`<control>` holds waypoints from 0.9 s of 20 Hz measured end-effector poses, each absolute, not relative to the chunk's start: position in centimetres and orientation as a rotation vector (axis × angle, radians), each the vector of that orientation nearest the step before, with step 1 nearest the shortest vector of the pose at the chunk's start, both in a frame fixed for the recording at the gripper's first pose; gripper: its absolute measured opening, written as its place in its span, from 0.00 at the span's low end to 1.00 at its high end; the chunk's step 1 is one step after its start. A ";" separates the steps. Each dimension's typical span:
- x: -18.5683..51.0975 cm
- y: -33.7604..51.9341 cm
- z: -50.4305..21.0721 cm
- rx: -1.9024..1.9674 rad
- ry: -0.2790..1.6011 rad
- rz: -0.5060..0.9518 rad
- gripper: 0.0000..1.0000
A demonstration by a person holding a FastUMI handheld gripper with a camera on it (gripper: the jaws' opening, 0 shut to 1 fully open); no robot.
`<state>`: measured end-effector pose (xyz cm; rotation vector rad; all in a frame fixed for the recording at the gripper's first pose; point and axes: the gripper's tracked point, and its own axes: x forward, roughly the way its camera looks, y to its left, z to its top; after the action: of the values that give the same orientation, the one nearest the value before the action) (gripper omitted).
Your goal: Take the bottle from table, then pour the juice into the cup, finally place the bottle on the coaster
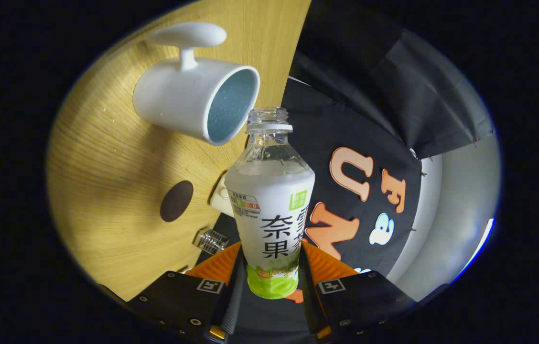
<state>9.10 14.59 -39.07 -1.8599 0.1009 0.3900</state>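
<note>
My gripper (269, 260) is shut on a clear plastic bottle (272, 200) with a white and green label; both fingers press its lower body. The bottle has no cap and is tipped over relative to the table, which shows as rolled sideways. Its open mouth sits right beside the rim of a white cup (193, 102) with a blue inside and a knobbed handle. The cup stands on the wooden table (107, 157). No liquid shows in the clear neck of the bottle. A dark round coaster (176, 200) lies on the table between the cup and my fingers.
A small clear ridged cap (211, 240) lies near the table's edge just beside my left finger. A white object (221, 198) sits at the table edge, half hidden behind the bottle. The booth's black cloth wall hangs beyond the table.
</note>
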 end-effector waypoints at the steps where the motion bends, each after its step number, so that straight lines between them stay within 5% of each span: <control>1: 8.8 14.8 -39.6 -1.808 0.135 0.403 0.57; 10: 7.8 16.1 -41.6 -1.303 0.344 0.473 0.57; 18: 11.5 17.6 -38.6 -0.848 0.322 0.420 0.57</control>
<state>11.47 17.57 -38.64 -0.8483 0.3216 0.4198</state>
